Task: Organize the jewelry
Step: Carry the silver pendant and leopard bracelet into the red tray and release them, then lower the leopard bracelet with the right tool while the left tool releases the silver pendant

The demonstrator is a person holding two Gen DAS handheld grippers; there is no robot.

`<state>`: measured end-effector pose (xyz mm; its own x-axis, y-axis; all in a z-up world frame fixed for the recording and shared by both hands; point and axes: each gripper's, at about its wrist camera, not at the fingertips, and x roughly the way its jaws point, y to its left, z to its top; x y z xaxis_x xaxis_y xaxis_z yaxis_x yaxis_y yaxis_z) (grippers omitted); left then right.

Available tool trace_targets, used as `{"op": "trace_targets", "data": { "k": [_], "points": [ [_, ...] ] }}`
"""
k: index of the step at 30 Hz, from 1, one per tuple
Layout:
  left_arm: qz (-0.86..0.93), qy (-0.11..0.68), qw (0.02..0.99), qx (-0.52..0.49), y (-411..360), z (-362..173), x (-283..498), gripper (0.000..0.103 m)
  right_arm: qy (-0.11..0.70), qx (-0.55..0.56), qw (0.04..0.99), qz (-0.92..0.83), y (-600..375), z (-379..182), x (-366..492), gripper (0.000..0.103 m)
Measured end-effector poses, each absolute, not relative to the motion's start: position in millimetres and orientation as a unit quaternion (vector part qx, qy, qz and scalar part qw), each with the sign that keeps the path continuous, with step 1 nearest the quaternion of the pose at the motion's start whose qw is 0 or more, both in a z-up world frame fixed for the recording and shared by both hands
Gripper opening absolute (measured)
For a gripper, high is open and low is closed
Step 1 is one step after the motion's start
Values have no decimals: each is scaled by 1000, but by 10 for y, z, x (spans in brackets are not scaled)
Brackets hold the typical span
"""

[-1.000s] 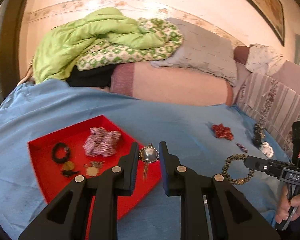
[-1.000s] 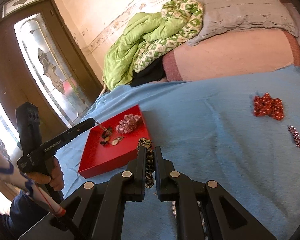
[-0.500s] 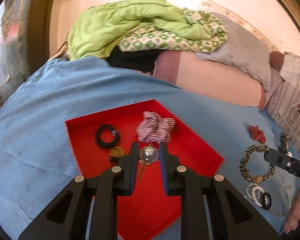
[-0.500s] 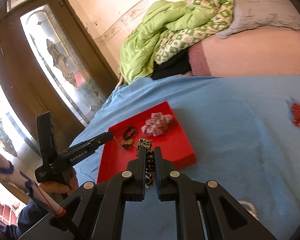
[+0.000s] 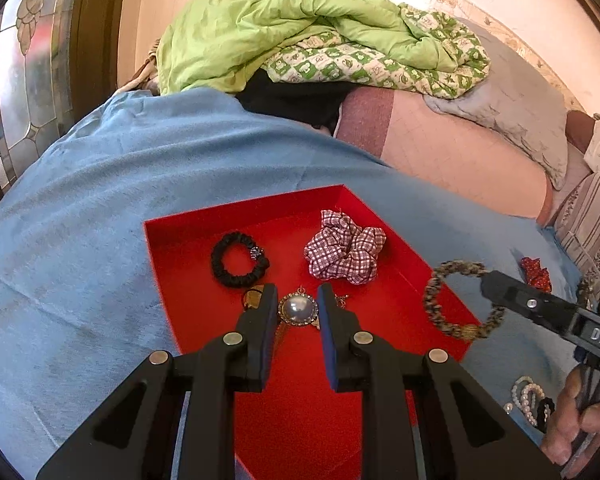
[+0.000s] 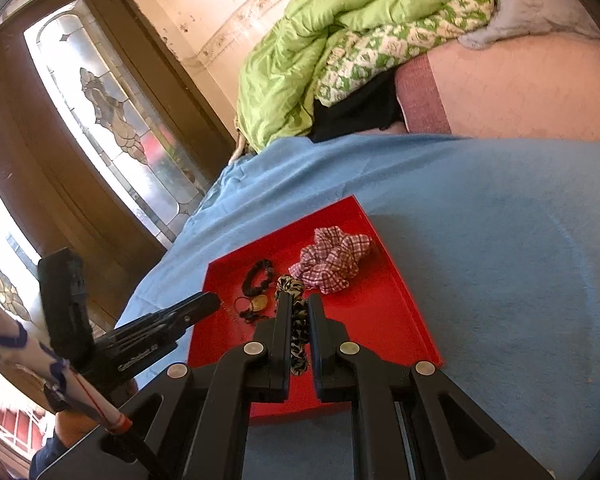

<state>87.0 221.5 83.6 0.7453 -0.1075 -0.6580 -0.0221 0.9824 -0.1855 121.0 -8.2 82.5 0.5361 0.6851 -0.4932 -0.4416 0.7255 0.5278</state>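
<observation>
A red tray (image 5: 204,312) (image 6: 396,308) lies on the blue bedspread. In it are a black hair tie (image 5: 238,259) (image 6: 257,278), a checked scrunchie (image 5: 345,247) (image 6: 332,258) and a small gold piece (image 6: 259,302). My left gripper (image 5: 298,307) is shut on a round pearl pendant (image 5: 298,309), held over the tray. My right gripper (image 6: 299,316) is shut on a brown beaded bracelet (image 6: 298,320) (image 5: 460,300), which hangs over the tray's right edge in the left wrist view.
Right of the tray on the bedspread (image 5: 100,208) lie a red beaded piece (image 5: 535,272) and a pearl bracelet (image 5: 528,396). A green quilt (image 5: 300,28) and cushions are piled at the back. A glazed door (image 6: 112,120) stands to the left.
Both grippers have moved left over the red tray, carrying the pendant and the bracelet. The left one also sank lower and rolled a little.
</observation>
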Motion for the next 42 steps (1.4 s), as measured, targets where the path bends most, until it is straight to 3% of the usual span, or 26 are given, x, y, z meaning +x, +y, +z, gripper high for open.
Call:
{"op": "trace_targets", "data": {
  "k": [21,42],
  "points": [
    [-21,389,919,-63,2017,618,1006,19,385,160,860,294,55,436,1539,10],
    [-12,400,916,-36,1965,558,1017,19,378,96,880,270,165,404,1461,11]
  ]
}}
